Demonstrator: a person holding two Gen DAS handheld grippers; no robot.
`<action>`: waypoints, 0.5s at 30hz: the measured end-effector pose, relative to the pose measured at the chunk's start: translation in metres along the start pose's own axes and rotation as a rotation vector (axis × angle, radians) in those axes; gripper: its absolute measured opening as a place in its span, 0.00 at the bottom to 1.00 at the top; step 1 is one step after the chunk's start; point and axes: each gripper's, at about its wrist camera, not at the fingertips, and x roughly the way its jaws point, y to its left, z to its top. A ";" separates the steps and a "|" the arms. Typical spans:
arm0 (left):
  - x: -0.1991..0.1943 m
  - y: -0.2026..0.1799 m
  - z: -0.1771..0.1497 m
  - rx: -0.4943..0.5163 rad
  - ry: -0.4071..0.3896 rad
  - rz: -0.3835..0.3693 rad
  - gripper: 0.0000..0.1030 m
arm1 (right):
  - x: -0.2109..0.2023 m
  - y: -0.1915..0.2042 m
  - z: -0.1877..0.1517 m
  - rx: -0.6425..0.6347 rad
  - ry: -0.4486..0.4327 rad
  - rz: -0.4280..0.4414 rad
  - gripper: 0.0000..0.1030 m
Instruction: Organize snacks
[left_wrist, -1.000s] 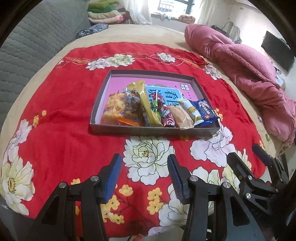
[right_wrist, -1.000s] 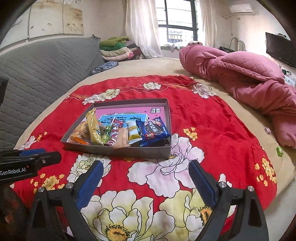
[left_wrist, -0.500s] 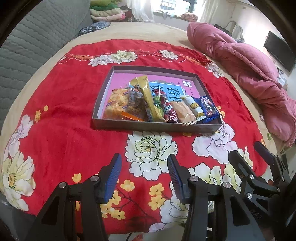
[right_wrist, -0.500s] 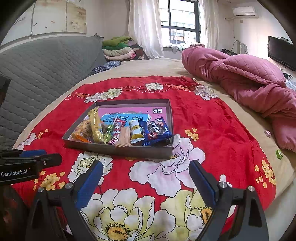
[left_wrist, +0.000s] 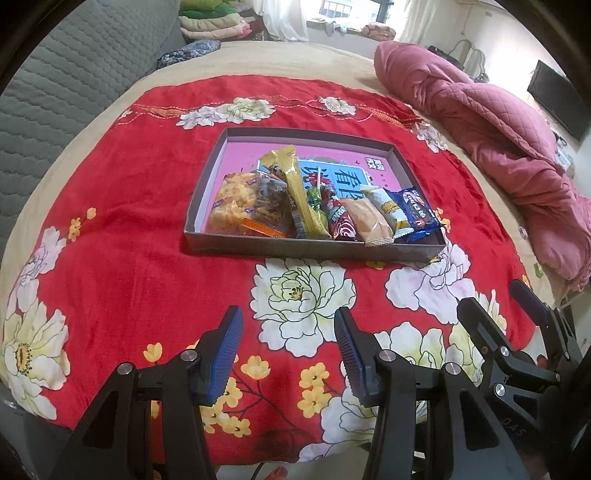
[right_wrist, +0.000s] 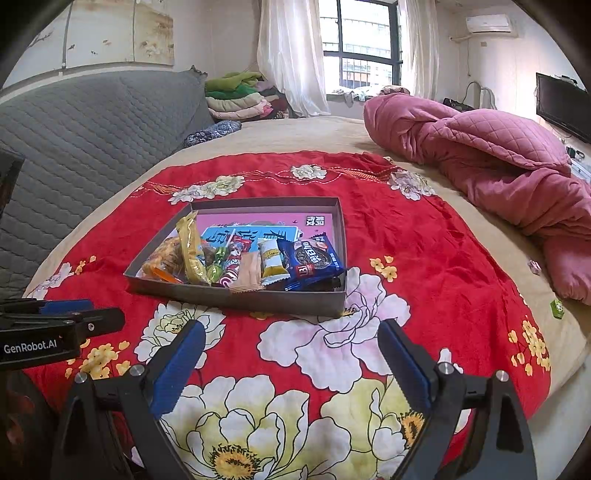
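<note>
A shallow grey box (left_wrist: 314, 249) with a pink floor sits on a red flowered cloth on the bed; it also shows in the right wrist view (right_wrist: 236, 297). Several snack packs lie in a row along its near wall: a yellow chip bag (left_wrist: 236, 199), a long gold pack (left_wrist: 299, 192), a tan bar (left_wrist: 369, 221) and a blue cookie pack (left_wrist: 417, 214), (right_wrist: 314, 260). My left gripper (left_wrist: 288, 341) is open and empty, hovering short of the box. My right gripper (right_wrist: 291, 354) is open wide and empty, also short of the box.
The red cloth (right_wrist: 424, 251) covers the near part of a beige bed. A rumpled pink quilt (right_wrist: 498, 162) lies at the right. A grey quilted headboard (right_wrist: 81, 125) rises at the left. A small green item (right_wrist: 557, 308) lies near the bed's right edge.
Both grippers have drawn back and risen slightly, so the box looks a little farther away. Both stay open and empty. The snacks have not moved.
</note>
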 end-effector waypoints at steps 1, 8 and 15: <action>0.000 0.000 0.000 -0.001 0.001 0.001 0.51 | 0.000 0.000 0.000 0.001 0.000 0.000 0.92; 0.002 0.000 -0.001 0.001 0.008 0.008 0.51 | 0.001 0.001 0.000 0.001 0.001 0.000 0.92; 0.003 0.001 -0.001 0.002 0.009 0.011 0.51 | 0.001 0.001 0.000 0.000 0.003 0.001 0.92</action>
